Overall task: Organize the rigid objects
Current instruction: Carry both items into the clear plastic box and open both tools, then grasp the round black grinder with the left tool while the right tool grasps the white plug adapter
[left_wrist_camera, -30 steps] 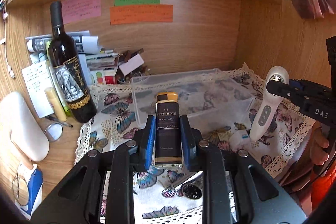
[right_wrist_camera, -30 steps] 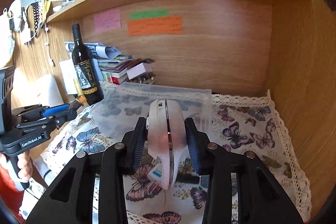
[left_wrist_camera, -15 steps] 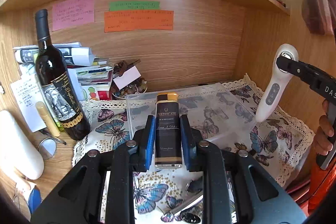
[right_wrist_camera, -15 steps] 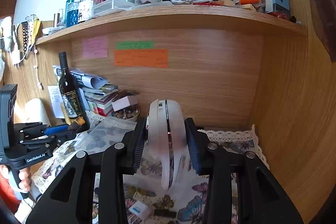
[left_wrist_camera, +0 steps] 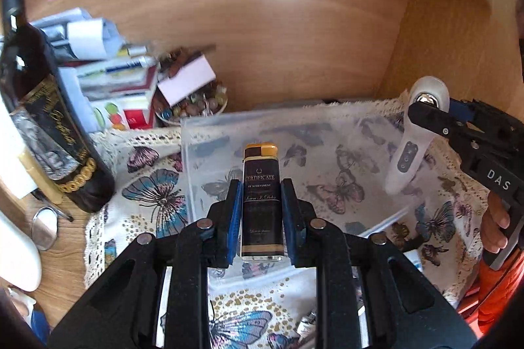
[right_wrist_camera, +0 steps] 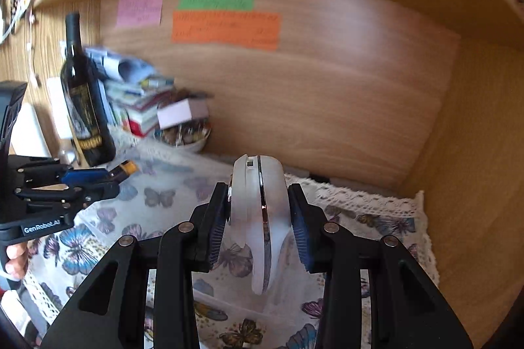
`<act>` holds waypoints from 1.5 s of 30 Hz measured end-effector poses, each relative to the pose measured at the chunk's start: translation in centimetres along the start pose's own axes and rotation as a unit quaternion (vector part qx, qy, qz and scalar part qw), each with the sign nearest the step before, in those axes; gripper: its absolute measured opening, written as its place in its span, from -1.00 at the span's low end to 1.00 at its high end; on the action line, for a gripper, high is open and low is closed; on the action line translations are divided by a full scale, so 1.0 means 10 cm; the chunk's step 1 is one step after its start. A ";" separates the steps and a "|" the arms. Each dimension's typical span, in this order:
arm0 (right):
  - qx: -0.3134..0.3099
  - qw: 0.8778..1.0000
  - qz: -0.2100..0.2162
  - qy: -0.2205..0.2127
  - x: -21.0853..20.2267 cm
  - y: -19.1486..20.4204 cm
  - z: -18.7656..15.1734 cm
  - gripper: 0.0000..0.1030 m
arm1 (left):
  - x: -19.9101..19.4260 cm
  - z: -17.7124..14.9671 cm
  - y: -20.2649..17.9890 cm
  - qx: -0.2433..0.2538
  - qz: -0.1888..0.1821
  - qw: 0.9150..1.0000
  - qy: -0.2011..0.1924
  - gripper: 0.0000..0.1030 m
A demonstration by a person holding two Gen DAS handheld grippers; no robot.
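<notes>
In the lower centre of the left wrist view, the left gripper (left_wrist_camera: pixel 262 211) has its blue-padded fingers (left_wrist_camera: pixel 234 218) pinching a black and gold lighter (left_wrist_camera: pixel 262 201) upright by its two long sides, its gold cap sticking out above the pads. Behind the lighter a clear plastic tray (left_wrist_camera: pixel 294 133) lies on a butterfly-print cloth (left_wrist_camera: pixel 154 201) with a lace edge. At the right of that frame the right gripper (left_wrist_camera: pixel 435 116) holds a white handheld device (left_wrist_camera: pixel 409 139) by its rounded head, the handle with grey buttons hanging down over the cloth. In the right wrist view the same device (right_wrist_camera: pixel 260 211) fills the lower centre, clamped between the right gripper's fingers (right_wrist_camera: pixel 299 237), which press on both of its sides. The left gripper (right_wrist_camera: pixel 98 182) shows at the left edge of that frame, with the lighter's gold tip (right_wrist_camera: pixel 127 167) poking out. A dark wine bottle (right_wrist_camera: pixel 83 106) stands at the left on the wooden table (left_wrist_camera: pixel 62 264), beside a stack of books and papers (right_wrist_camera: pixel 137 100) and a small bowl of trinkets (right_wrist_camera: pixel 186 136). Pink, green and orange notes (right_wrist_camera: pixel 226 26) are stuck on the wooden back panel.
</notes>
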State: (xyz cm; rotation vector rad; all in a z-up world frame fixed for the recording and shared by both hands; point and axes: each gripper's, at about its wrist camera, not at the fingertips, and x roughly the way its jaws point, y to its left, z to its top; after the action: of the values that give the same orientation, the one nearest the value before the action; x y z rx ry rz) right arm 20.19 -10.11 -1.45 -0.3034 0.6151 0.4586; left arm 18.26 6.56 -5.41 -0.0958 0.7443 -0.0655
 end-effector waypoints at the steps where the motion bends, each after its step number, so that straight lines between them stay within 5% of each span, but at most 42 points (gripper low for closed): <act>1: -0.003 1.000 0.004 0.006 0.05 0.02 0.01 -0.34 | 0.05 0.00 0.00 0.002 0.001 1.000 0.006 -0.56; 9: -0.047 0.998 0.026 0.038 0.37 0.32 0.08 -0.33 | 0.30 -0.04 -0.02 0.012 0.001 0.999 0.031 -0.56; 18: -0.051 0.993 0.061 0.083 0.67 0.49 0.05 -0.31 | 0.18 -0.04 0.02 0.007 -0.004 1.000 0.014 -0.55; 29: -0.024 0.995 0.065 0.069 0.41 0.43 0.03 -0.29 | -0.17 -0.06 0.01 0.018 0.002 1.000 -0.023 -0.13; 40: 0.018 0.999 0.039 0.002 -0.34 0.16 -0.20 0.34 | -0.52 -0.29 -0.10 0.032 0.007 0.999 -0.040 0.63; 45: 0.034 0.999 0.030 0.001 -0.49 0.11 -0.42 0.56 | -0.57 -0.53 -0.15 0.034 0.018 0.999 -0.024 0.69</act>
State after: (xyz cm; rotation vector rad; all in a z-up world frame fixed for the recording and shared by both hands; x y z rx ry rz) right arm 14.11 -12.41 -1.88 -0.2212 0.6407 0.4941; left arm 10.49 5.32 -5.30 -0.0180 0.6949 -0.0534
